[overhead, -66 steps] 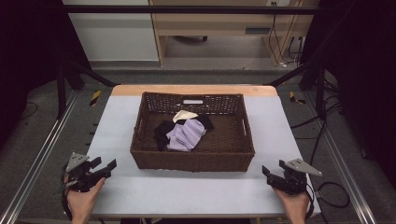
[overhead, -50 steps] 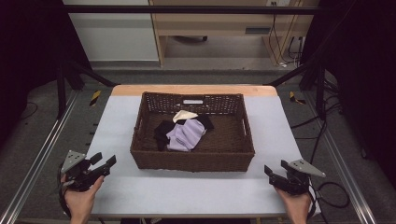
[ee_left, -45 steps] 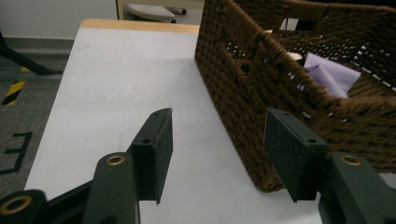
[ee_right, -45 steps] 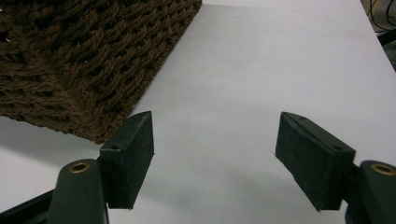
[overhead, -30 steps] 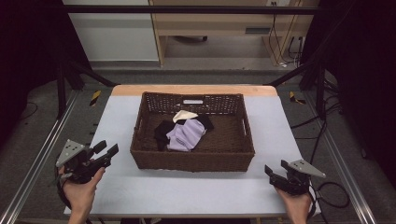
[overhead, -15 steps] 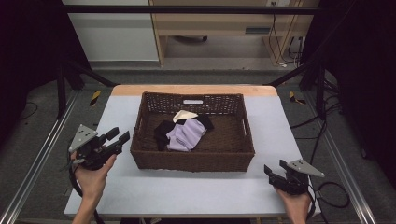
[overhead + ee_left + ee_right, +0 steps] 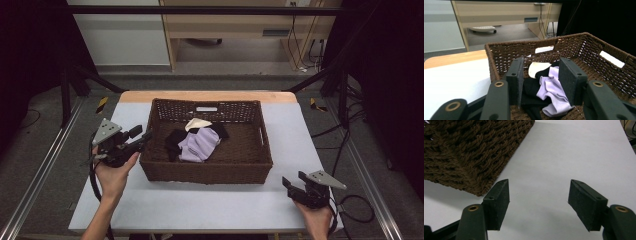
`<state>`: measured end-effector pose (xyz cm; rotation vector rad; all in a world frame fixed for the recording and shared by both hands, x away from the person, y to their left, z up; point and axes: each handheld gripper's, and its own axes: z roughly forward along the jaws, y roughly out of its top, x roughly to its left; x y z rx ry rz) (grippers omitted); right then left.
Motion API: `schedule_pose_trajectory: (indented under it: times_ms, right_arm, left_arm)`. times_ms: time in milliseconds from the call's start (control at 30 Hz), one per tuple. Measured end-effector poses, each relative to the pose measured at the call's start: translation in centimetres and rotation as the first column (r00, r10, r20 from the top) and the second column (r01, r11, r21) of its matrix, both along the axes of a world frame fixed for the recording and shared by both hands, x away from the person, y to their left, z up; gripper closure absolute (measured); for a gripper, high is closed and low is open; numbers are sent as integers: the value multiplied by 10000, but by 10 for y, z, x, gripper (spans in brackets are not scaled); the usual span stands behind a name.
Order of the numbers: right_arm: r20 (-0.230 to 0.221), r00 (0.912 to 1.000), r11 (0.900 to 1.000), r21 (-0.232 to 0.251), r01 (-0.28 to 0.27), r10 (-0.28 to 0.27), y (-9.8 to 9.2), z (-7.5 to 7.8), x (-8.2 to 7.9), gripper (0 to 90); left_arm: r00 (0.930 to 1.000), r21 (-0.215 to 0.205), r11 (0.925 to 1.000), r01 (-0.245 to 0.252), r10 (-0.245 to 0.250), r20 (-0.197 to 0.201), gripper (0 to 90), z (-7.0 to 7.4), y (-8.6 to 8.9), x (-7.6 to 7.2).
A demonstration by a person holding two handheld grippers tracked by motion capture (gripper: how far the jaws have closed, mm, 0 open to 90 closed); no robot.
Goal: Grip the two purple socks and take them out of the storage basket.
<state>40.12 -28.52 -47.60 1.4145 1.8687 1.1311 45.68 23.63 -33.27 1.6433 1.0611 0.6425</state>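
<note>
A dark brown wicker basket (image 7: 207, 172) stands mid-table and holds a lilac garment (image 7: 199, 144), a black one (image 7: 175, 140) and a cream piece (image 7: 198, 123). My left gripper (image 7: 137, 137) hovers at the basket's left rim, pointing in over it. Its jaws have just been closing a little but stand open, with nothing between the pads. In the left gripper view the left gripper (image 7: 541, 67) frames the lilac garment (image 7: 552, 87) and cream piece (image 7: 537, 68) farther off. My right gripper (image 7: 292, 181) rests open near the front right of the table; in its own view, the right gripper (image 7: 539, 192) is empty beside the basket's corner (image 7: 469, 152).
The pale grey table top (image 7: 225, 205) has a wooden strip along its far edge (image 7: 210, 96). Metal frame rails (image 7: 40, 175) run along both sides. A cabinet (image 7: 240, 30) and cables (image 7: 300, 45) lie beyond the table.
My left gripper has risen from the table's front left and moved away from me to the basket's left rim. The right gripper has stayed put.
</note>
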Motion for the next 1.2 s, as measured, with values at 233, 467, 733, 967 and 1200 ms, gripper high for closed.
schedule_pose_trajectory:
  times_ms: [233,467,733,967,1200]
  right_arm:
    - [-12,10000,10000,-10,-18,18,0,0,1,339]
    - [-9,10000,10000,-20,-36,36,1,0,1,344]
    - [-23,10000,10000,-10,-33,33,1,0,2,345]
    - [-60,10000,10000,-17,-40,40,1,0,2,347]
    - [-65,10000,10000,-14,-55,55,1,0,2,348]
  left_arm:
    - [10000,143,9999,46,-47,31,576,6,-13,13]
    - [9999,393,9992,75,-72,-78,596,6,-29,28]
    - [9995,587,9979,269,-260,-156,597,5,-48,46]
    - [9990,765,9965,340,-317,-313,606,0,-57,63]
    - [9990,1037,9942,297,-261,-364,597,-5,-67,78]
